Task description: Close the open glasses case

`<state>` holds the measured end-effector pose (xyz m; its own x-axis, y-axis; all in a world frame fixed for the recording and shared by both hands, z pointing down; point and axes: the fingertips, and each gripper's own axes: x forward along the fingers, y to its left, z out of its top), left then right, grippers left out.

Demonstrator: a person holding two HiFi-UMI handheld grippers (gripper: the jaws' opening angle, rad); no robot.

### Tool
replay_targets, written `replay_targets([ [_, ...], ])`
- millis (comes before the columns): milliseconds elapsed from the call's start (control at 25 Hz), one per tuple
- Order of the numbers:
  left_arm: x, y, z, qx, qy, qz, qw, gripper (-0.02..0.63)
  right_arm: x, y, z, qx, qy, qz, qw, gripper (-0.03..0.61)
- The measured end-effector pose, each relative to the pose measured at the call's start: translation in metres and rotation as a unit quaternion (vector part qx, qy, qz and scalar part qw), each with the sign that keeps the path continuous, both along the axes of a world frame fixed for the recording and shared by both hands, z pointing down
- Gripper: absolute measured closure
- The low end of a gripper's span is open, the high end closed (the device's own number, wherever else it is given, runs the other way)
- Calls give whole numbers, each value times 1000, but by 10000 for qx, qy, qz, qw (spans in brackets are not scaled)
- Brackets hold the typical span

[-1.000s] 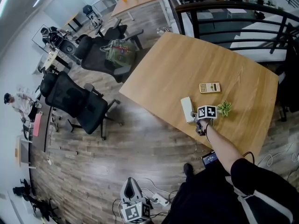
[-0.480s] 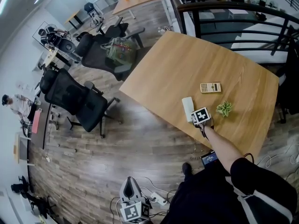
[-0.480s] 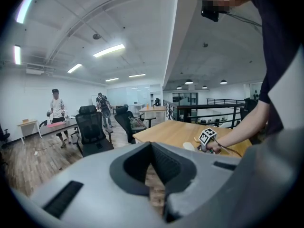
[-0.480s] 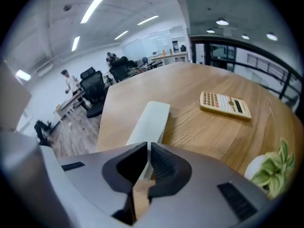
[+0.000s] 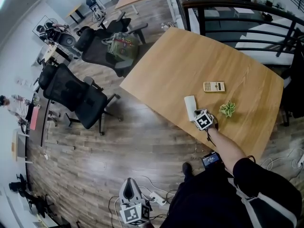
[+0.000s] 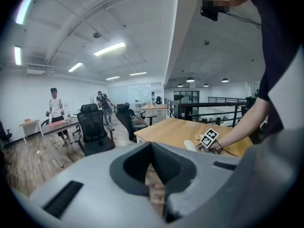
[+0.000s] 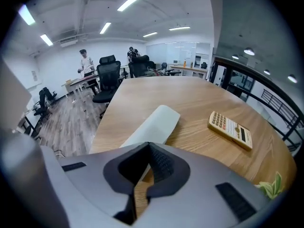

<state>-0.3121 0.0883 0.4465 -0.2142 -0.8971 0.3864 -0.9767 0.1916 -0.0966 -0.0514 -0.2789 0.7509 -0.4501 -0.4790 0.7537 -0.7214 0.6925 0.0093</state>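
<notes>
The white glasses case [image 5: 190, 108] lies near the wooden table's [image 5: 180, 61] front edge, a smooth oblong with its lid down flat. In the right gripper view the glasses case [image 7: 153, 124] sits just beyond my jaws. My right gripper [image 5: 198, 118] hovers at the case's near end, touching nothing that I can see. Its jaws have just closed and are shut, with nothing between them. My left gripper [image 5: 129, 190] hangs low over the floor, off the table, jaws together and empty. From there the case [image 6: 191, 145] shows far off.
A beige calculator [image 5: 213, 86] and a small green plant [image 5: 228, 109] lie right of the case. Black office chairs [image 5: 78, 99] stand on the wood floor to the left. A dark railing [image 5: 237, 6] runs behind the table. Cables and a device [image 5: 210, 159] lie by my feet.
The right gripper has rolled at the wrist and shifted slightly left, closer to the case's near end. The case and the left gripper have stayed put.
</notes>
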Motion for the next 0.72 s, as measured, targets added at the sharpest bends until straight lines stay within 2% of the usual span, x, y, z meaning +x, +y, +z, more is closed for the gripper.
replay_targets([
  [360,-5,2,1,-57,19,-72,10000,614,3,0,-1,-78,-655,251,9975,565],
  [720,-14,11,0,-31,29,-245,9997,614,5,2,-3,137,-766,371,9963,565],
])
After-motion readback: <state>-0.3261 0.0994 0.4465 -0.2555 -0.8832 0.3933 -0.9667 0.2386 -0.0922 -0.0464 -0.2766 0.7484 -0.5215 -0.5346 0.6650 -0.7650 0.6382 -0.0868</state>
